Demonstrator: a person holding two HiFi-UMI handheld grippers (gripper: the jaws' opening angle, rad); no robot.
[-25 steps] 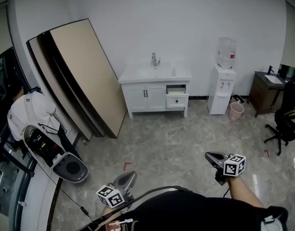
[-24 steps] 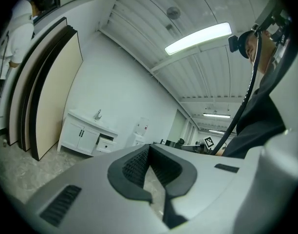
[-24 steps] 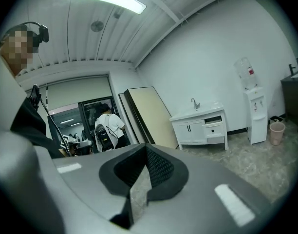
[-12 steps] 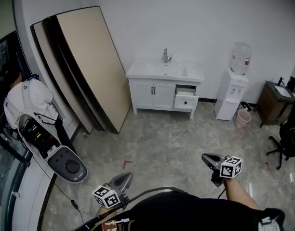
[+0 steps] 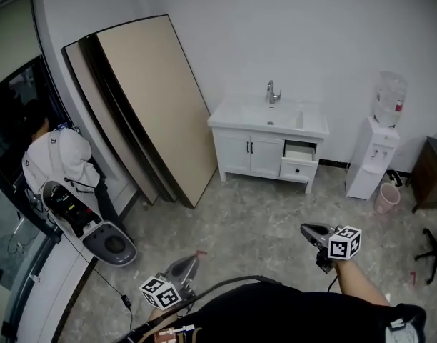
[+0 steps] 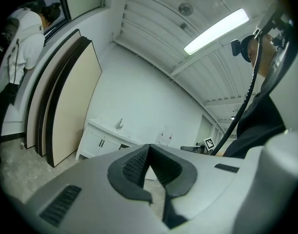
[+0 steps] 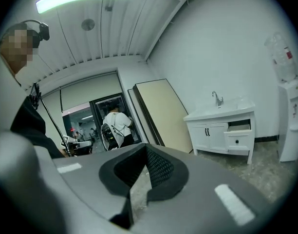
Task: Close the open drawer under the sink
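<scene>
- Against the far wall, under the sink point(image 5: 270, 118), the drawer point(image 5: 300, 168) at the right end of the white cabinet point(image 5: 233, 152) stands pulled out, its front proud of the closed doors beside it.
- Left gripper point(image 5: 195, 258): jaws pressed together, nothing between them, well apart from the cabinet.
- Right gripper point(image 5: 305, 228): jaws together too, empty, pointing across the floor point(image 5: 261, 213) toward the drawer.
- A water dispenser point(image 5: 376, 159) stands just right of the cabinet.

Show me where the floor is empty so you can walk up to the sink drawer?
The marble floor is bare between the leaning boards and the pink bin, straight up to the open drawer. It is crowded at the left, around the grey machine and the person in white.
</scene>
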